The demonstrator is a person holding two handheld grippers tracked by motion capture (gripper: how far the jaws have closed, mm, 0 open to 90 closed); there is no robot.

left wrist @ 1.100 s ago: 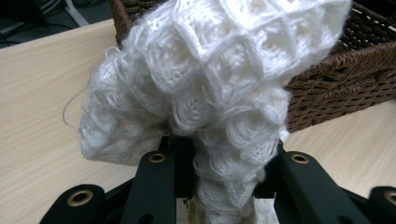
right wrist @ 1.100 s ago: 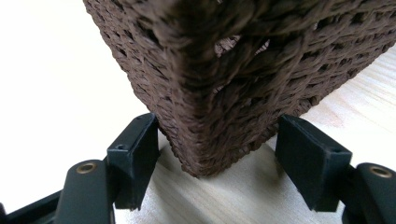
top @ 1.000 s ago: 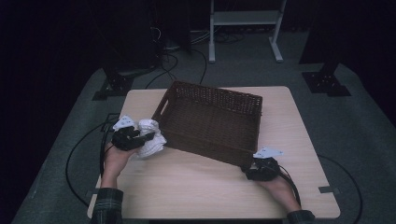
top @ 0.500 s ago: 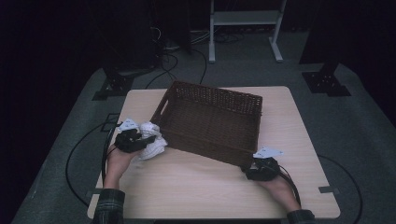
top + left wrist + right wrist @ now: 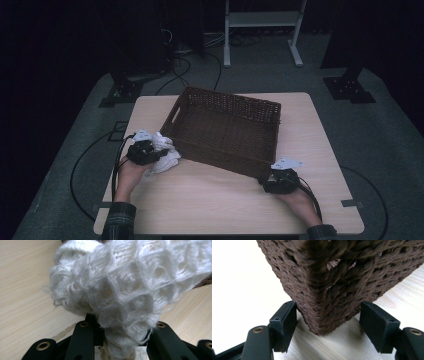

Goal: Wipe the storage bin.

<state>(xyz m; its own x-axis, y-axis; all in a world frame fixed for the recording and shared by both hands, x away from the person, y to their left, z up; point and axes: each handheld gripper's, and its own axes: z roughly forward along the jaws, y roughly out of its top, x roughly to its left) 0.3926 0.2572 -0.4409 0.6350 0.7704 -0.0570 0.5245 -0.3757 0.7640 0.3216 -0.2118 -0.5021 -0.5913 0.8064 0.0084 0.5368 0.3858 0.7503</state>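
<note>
While both hands rest at the table's near half, the entries read as follows.

Setting: wooden table (image 5: 210,205), dark floor around it.

Basket (image 5: 225,131): brown wicker, set askew on the table, nothing visible inside from the high view.

Cloth (image 5: 164,154): white, loose open-weave knit, bunched into a wad; it sits at the basket's near-left corner, just outside the wall, low over or on the tabletop, which of the two cannot be told.

Left gripper (image 5: 150,152): jaws drawn in tight on the cloth (image 5: 125,290), a narrow neck of fabric pinched between them, the rest ballooning out ahead.

Right gripper (image 5: 276,179): jaws part-open, straddling the basket's near-right corner (image 5: 332,290); gaps show beside both pads (image 5: 284,322), so no squeeze on the wicker.

Step in hand: judged to be carrying the cloth to the basket, the right side steadying or guarding the corner.

Next move: likely lift the wad clear of the rim, bring it over the interior, then release; trailing loops could snag on the weave, so height first.

Progress: early; cloth not yet in.
</note>
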